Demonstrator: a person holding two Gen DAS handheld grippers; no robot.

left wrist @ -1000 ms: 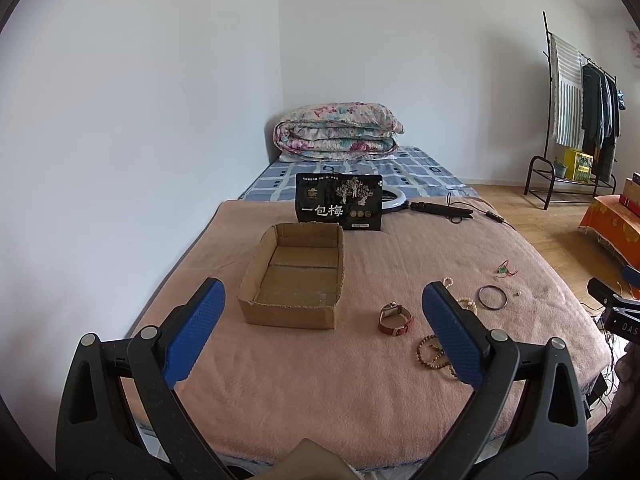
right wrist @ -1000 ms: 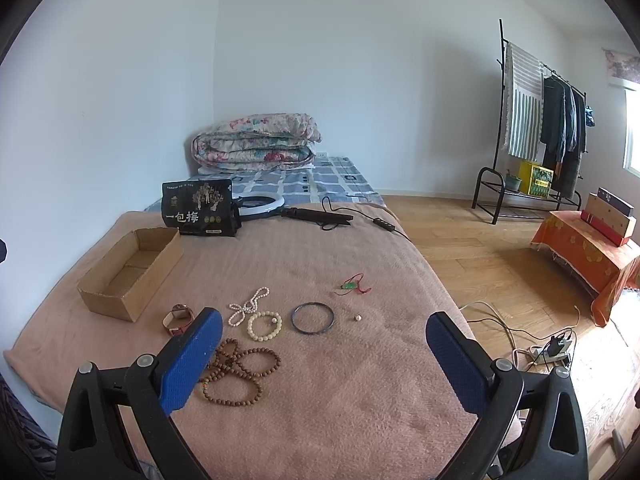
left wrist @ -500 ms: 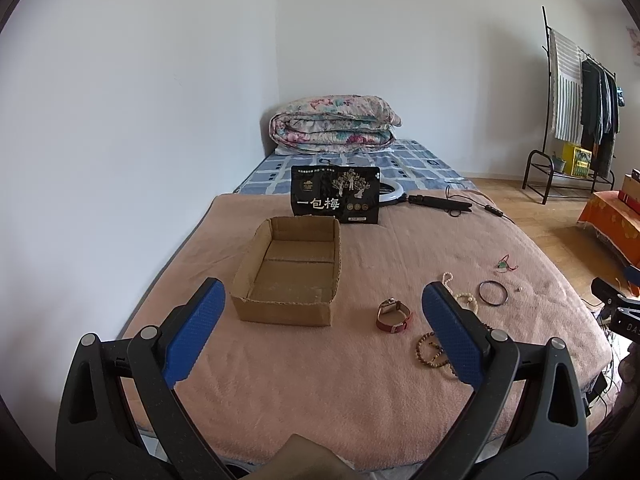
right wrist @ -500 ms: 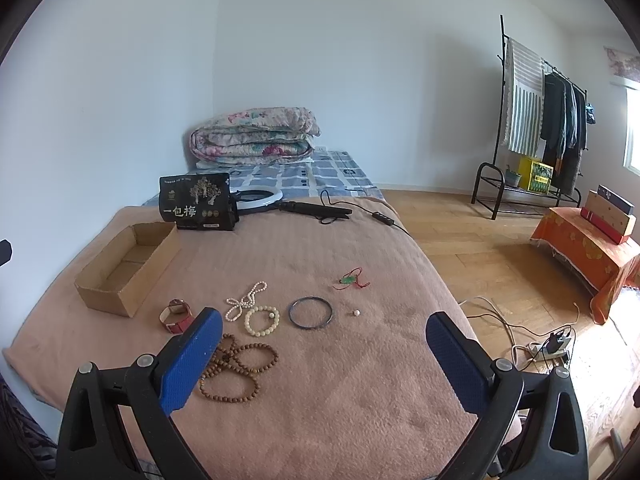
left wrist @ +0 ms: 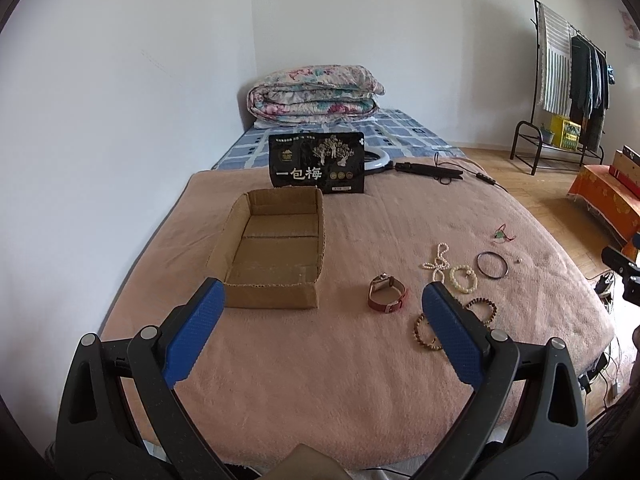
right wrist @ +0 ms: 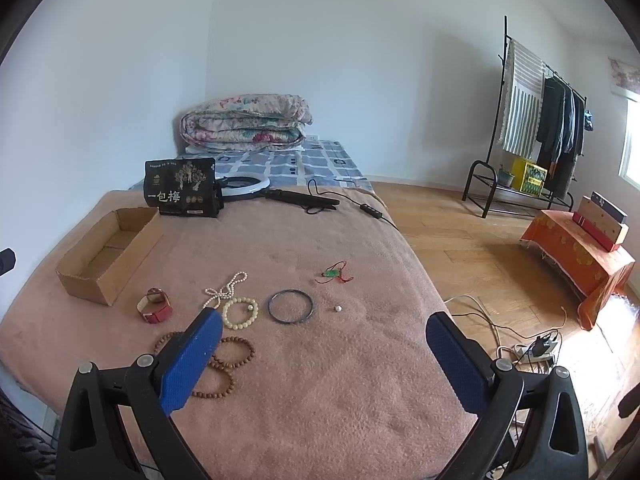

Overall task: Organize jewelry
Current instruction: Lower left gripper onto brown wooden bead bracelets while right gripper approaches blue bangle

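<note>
Both grippers spread wide above scattered beaded bracelets, red-strapped watch.

the left gripper is held level, pointing forward, its jaws spread wide with nothing between them — the blue pads face each other across a broad gap. the black finger arms angle outward from the bottom of the left wrist view. the right gripper matches that pose — jaws wide apart, empty, blue pads turned inward, black arms rising from the lower corners. a dark piece of the right gripper's body shows at the right edge of the left wrist view, level with the left one.
</note>
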